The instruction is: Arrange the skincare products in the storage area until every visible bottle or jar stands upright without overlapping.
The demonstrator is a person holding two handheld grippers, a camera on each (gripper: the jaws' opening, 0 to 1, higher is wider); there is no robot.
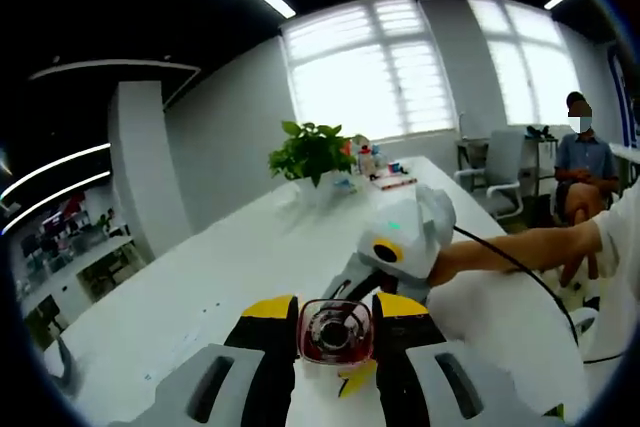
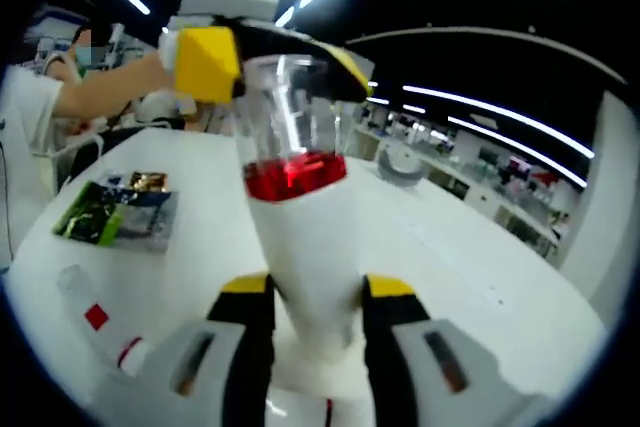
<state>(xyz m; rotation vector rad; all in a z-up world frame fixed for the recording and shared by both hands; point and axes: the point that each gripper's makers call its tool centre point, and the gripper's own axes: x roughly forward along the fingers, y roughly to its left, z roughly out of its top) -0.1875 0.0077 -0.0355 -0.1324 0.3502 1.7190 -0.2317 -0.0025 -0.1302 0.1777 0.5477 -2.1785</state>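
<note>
A white bottle (image 2: 305,237) with a red band and a clear cap (image 2: 288,107) is held up above the white table (image 2: 470,247). My right gripper (image 2: 312,292) is shut on its white body. My left gripper (image 2: 275,67) comes in from the top and is shut on the clear cap. In the left gripper view I see the cap end-on (image 1: 335,332) between my left gripper's (image 1: 335,319) yellow-tipped jaws, with the right gripper (image 1: 352,285) behind it in a person's hand. A white tube (image 2: 95,319) with red marks lies flat on the table at lower left.
A flat green-and-blue packet (image 2: 115,212) lies on the table to the left. A grey roll (image 2: 405,162) sits farther back. A potted plant (image 1: 312,152) and small items (image 1: 385,175) stand at the table's far end. A person sits on a chair (image 1: 582,162) beyond the right edge.
</note>
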